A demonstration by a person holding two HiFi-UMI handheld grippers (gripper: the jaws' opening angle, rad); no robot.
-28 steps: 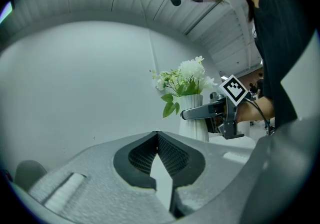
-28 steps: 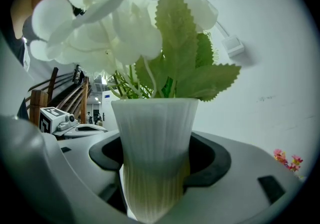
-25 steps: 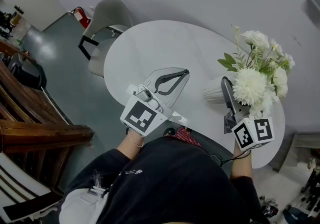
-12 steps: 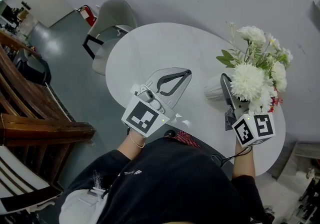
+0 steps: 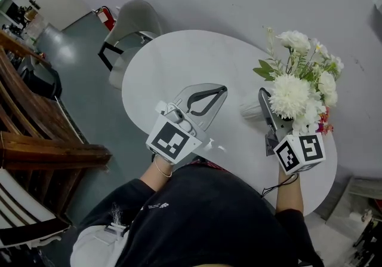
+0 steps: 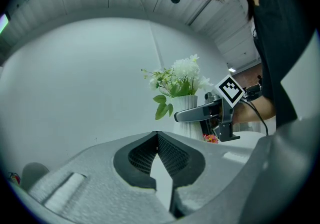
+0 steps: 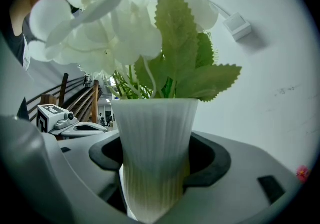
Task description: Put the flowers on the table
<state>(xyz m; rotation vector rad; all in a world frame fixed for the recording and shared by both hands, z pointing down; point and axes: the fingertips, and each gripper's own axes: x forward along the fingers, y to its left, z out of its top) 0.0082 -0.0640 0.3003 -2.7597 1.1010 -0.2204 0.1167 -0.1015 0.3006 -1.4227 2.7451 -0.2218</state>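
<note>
White flowers (image 5: 298, 89) with green leaves stand in a white ribbed vase (image 5: 253, 109) at the right side of the round white table (image 5: 173, 60). My right gripper (image 5: 265, 107) is shut on the vase (image 7: 155, 153), its jaws pressing both sides below the blooms (image 7: 115, 22). Whether the vase's base touches the tabletop is hidden. My left gripper (image 5: 206, 95) is shut with nothing in it, above the table's near side. In the left gripper view the flowers (image 6: 180, 75), the vase (image 6: 186, 105) and the right gripper (image 6: 200, 113) lie beyond my shut left gripper (image 6: 157, 140).
A grey chair (image 5: 134, 24) stands at the table's far left, with a red fire extinguisher (image 5: 104, 18) by the wall behind it. Dark wooden furniture (image 5: 36, 134) fills the left side. A small red cluster (image 5: 325, 122) shows just right of the bouquet.
The right gripper and the vase of flowers have shifted a little to the left, further over the table. The left gripper has stayed where it was, still shut.
</note>
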